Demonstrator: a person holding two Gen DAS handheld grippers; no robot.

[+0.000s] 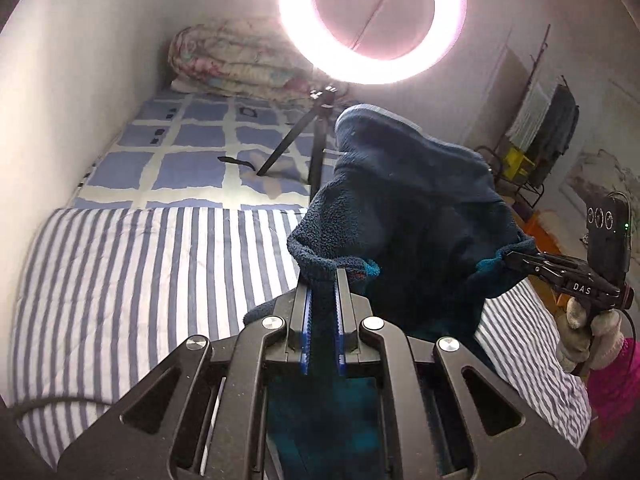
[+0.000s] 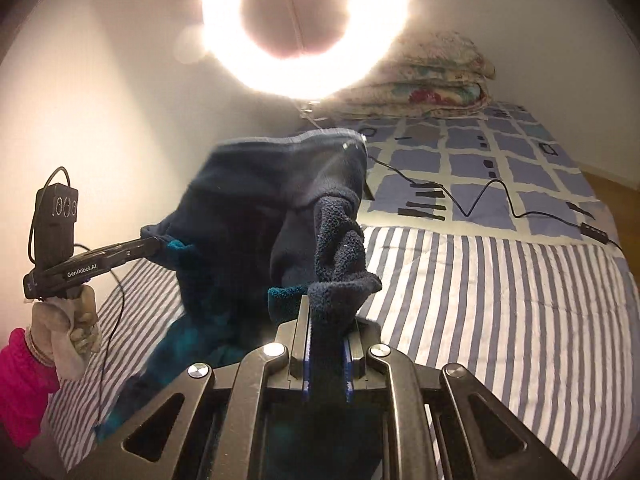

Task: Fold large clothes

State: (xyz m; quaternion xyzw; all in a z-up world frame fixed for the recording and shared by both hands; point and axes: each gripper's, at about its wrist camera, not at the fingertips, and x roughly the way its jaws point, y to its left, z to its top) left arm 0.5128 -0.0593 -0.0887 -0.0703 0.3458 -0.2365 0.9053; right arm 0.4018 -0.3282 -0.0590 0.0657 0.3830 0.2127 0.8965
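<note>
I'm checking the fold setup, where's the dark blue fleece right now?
The dark blue fleece hangs mid-frame in both wrist views, above the striped quilt, pinched between the left claw and right claw.

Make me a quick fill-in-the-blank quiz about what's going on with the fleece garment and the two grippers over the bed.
1. The dark blue fleece garment is gripped by ____ grippers at once.
2. The left gripper is ____ on an edge of the fleece.
3. Beneath the garment, the quilt has a ____ pattern.
4. Beyond the right gripper, the ring light is switched ____.

Missing words: two; shut; striped; on
</note>
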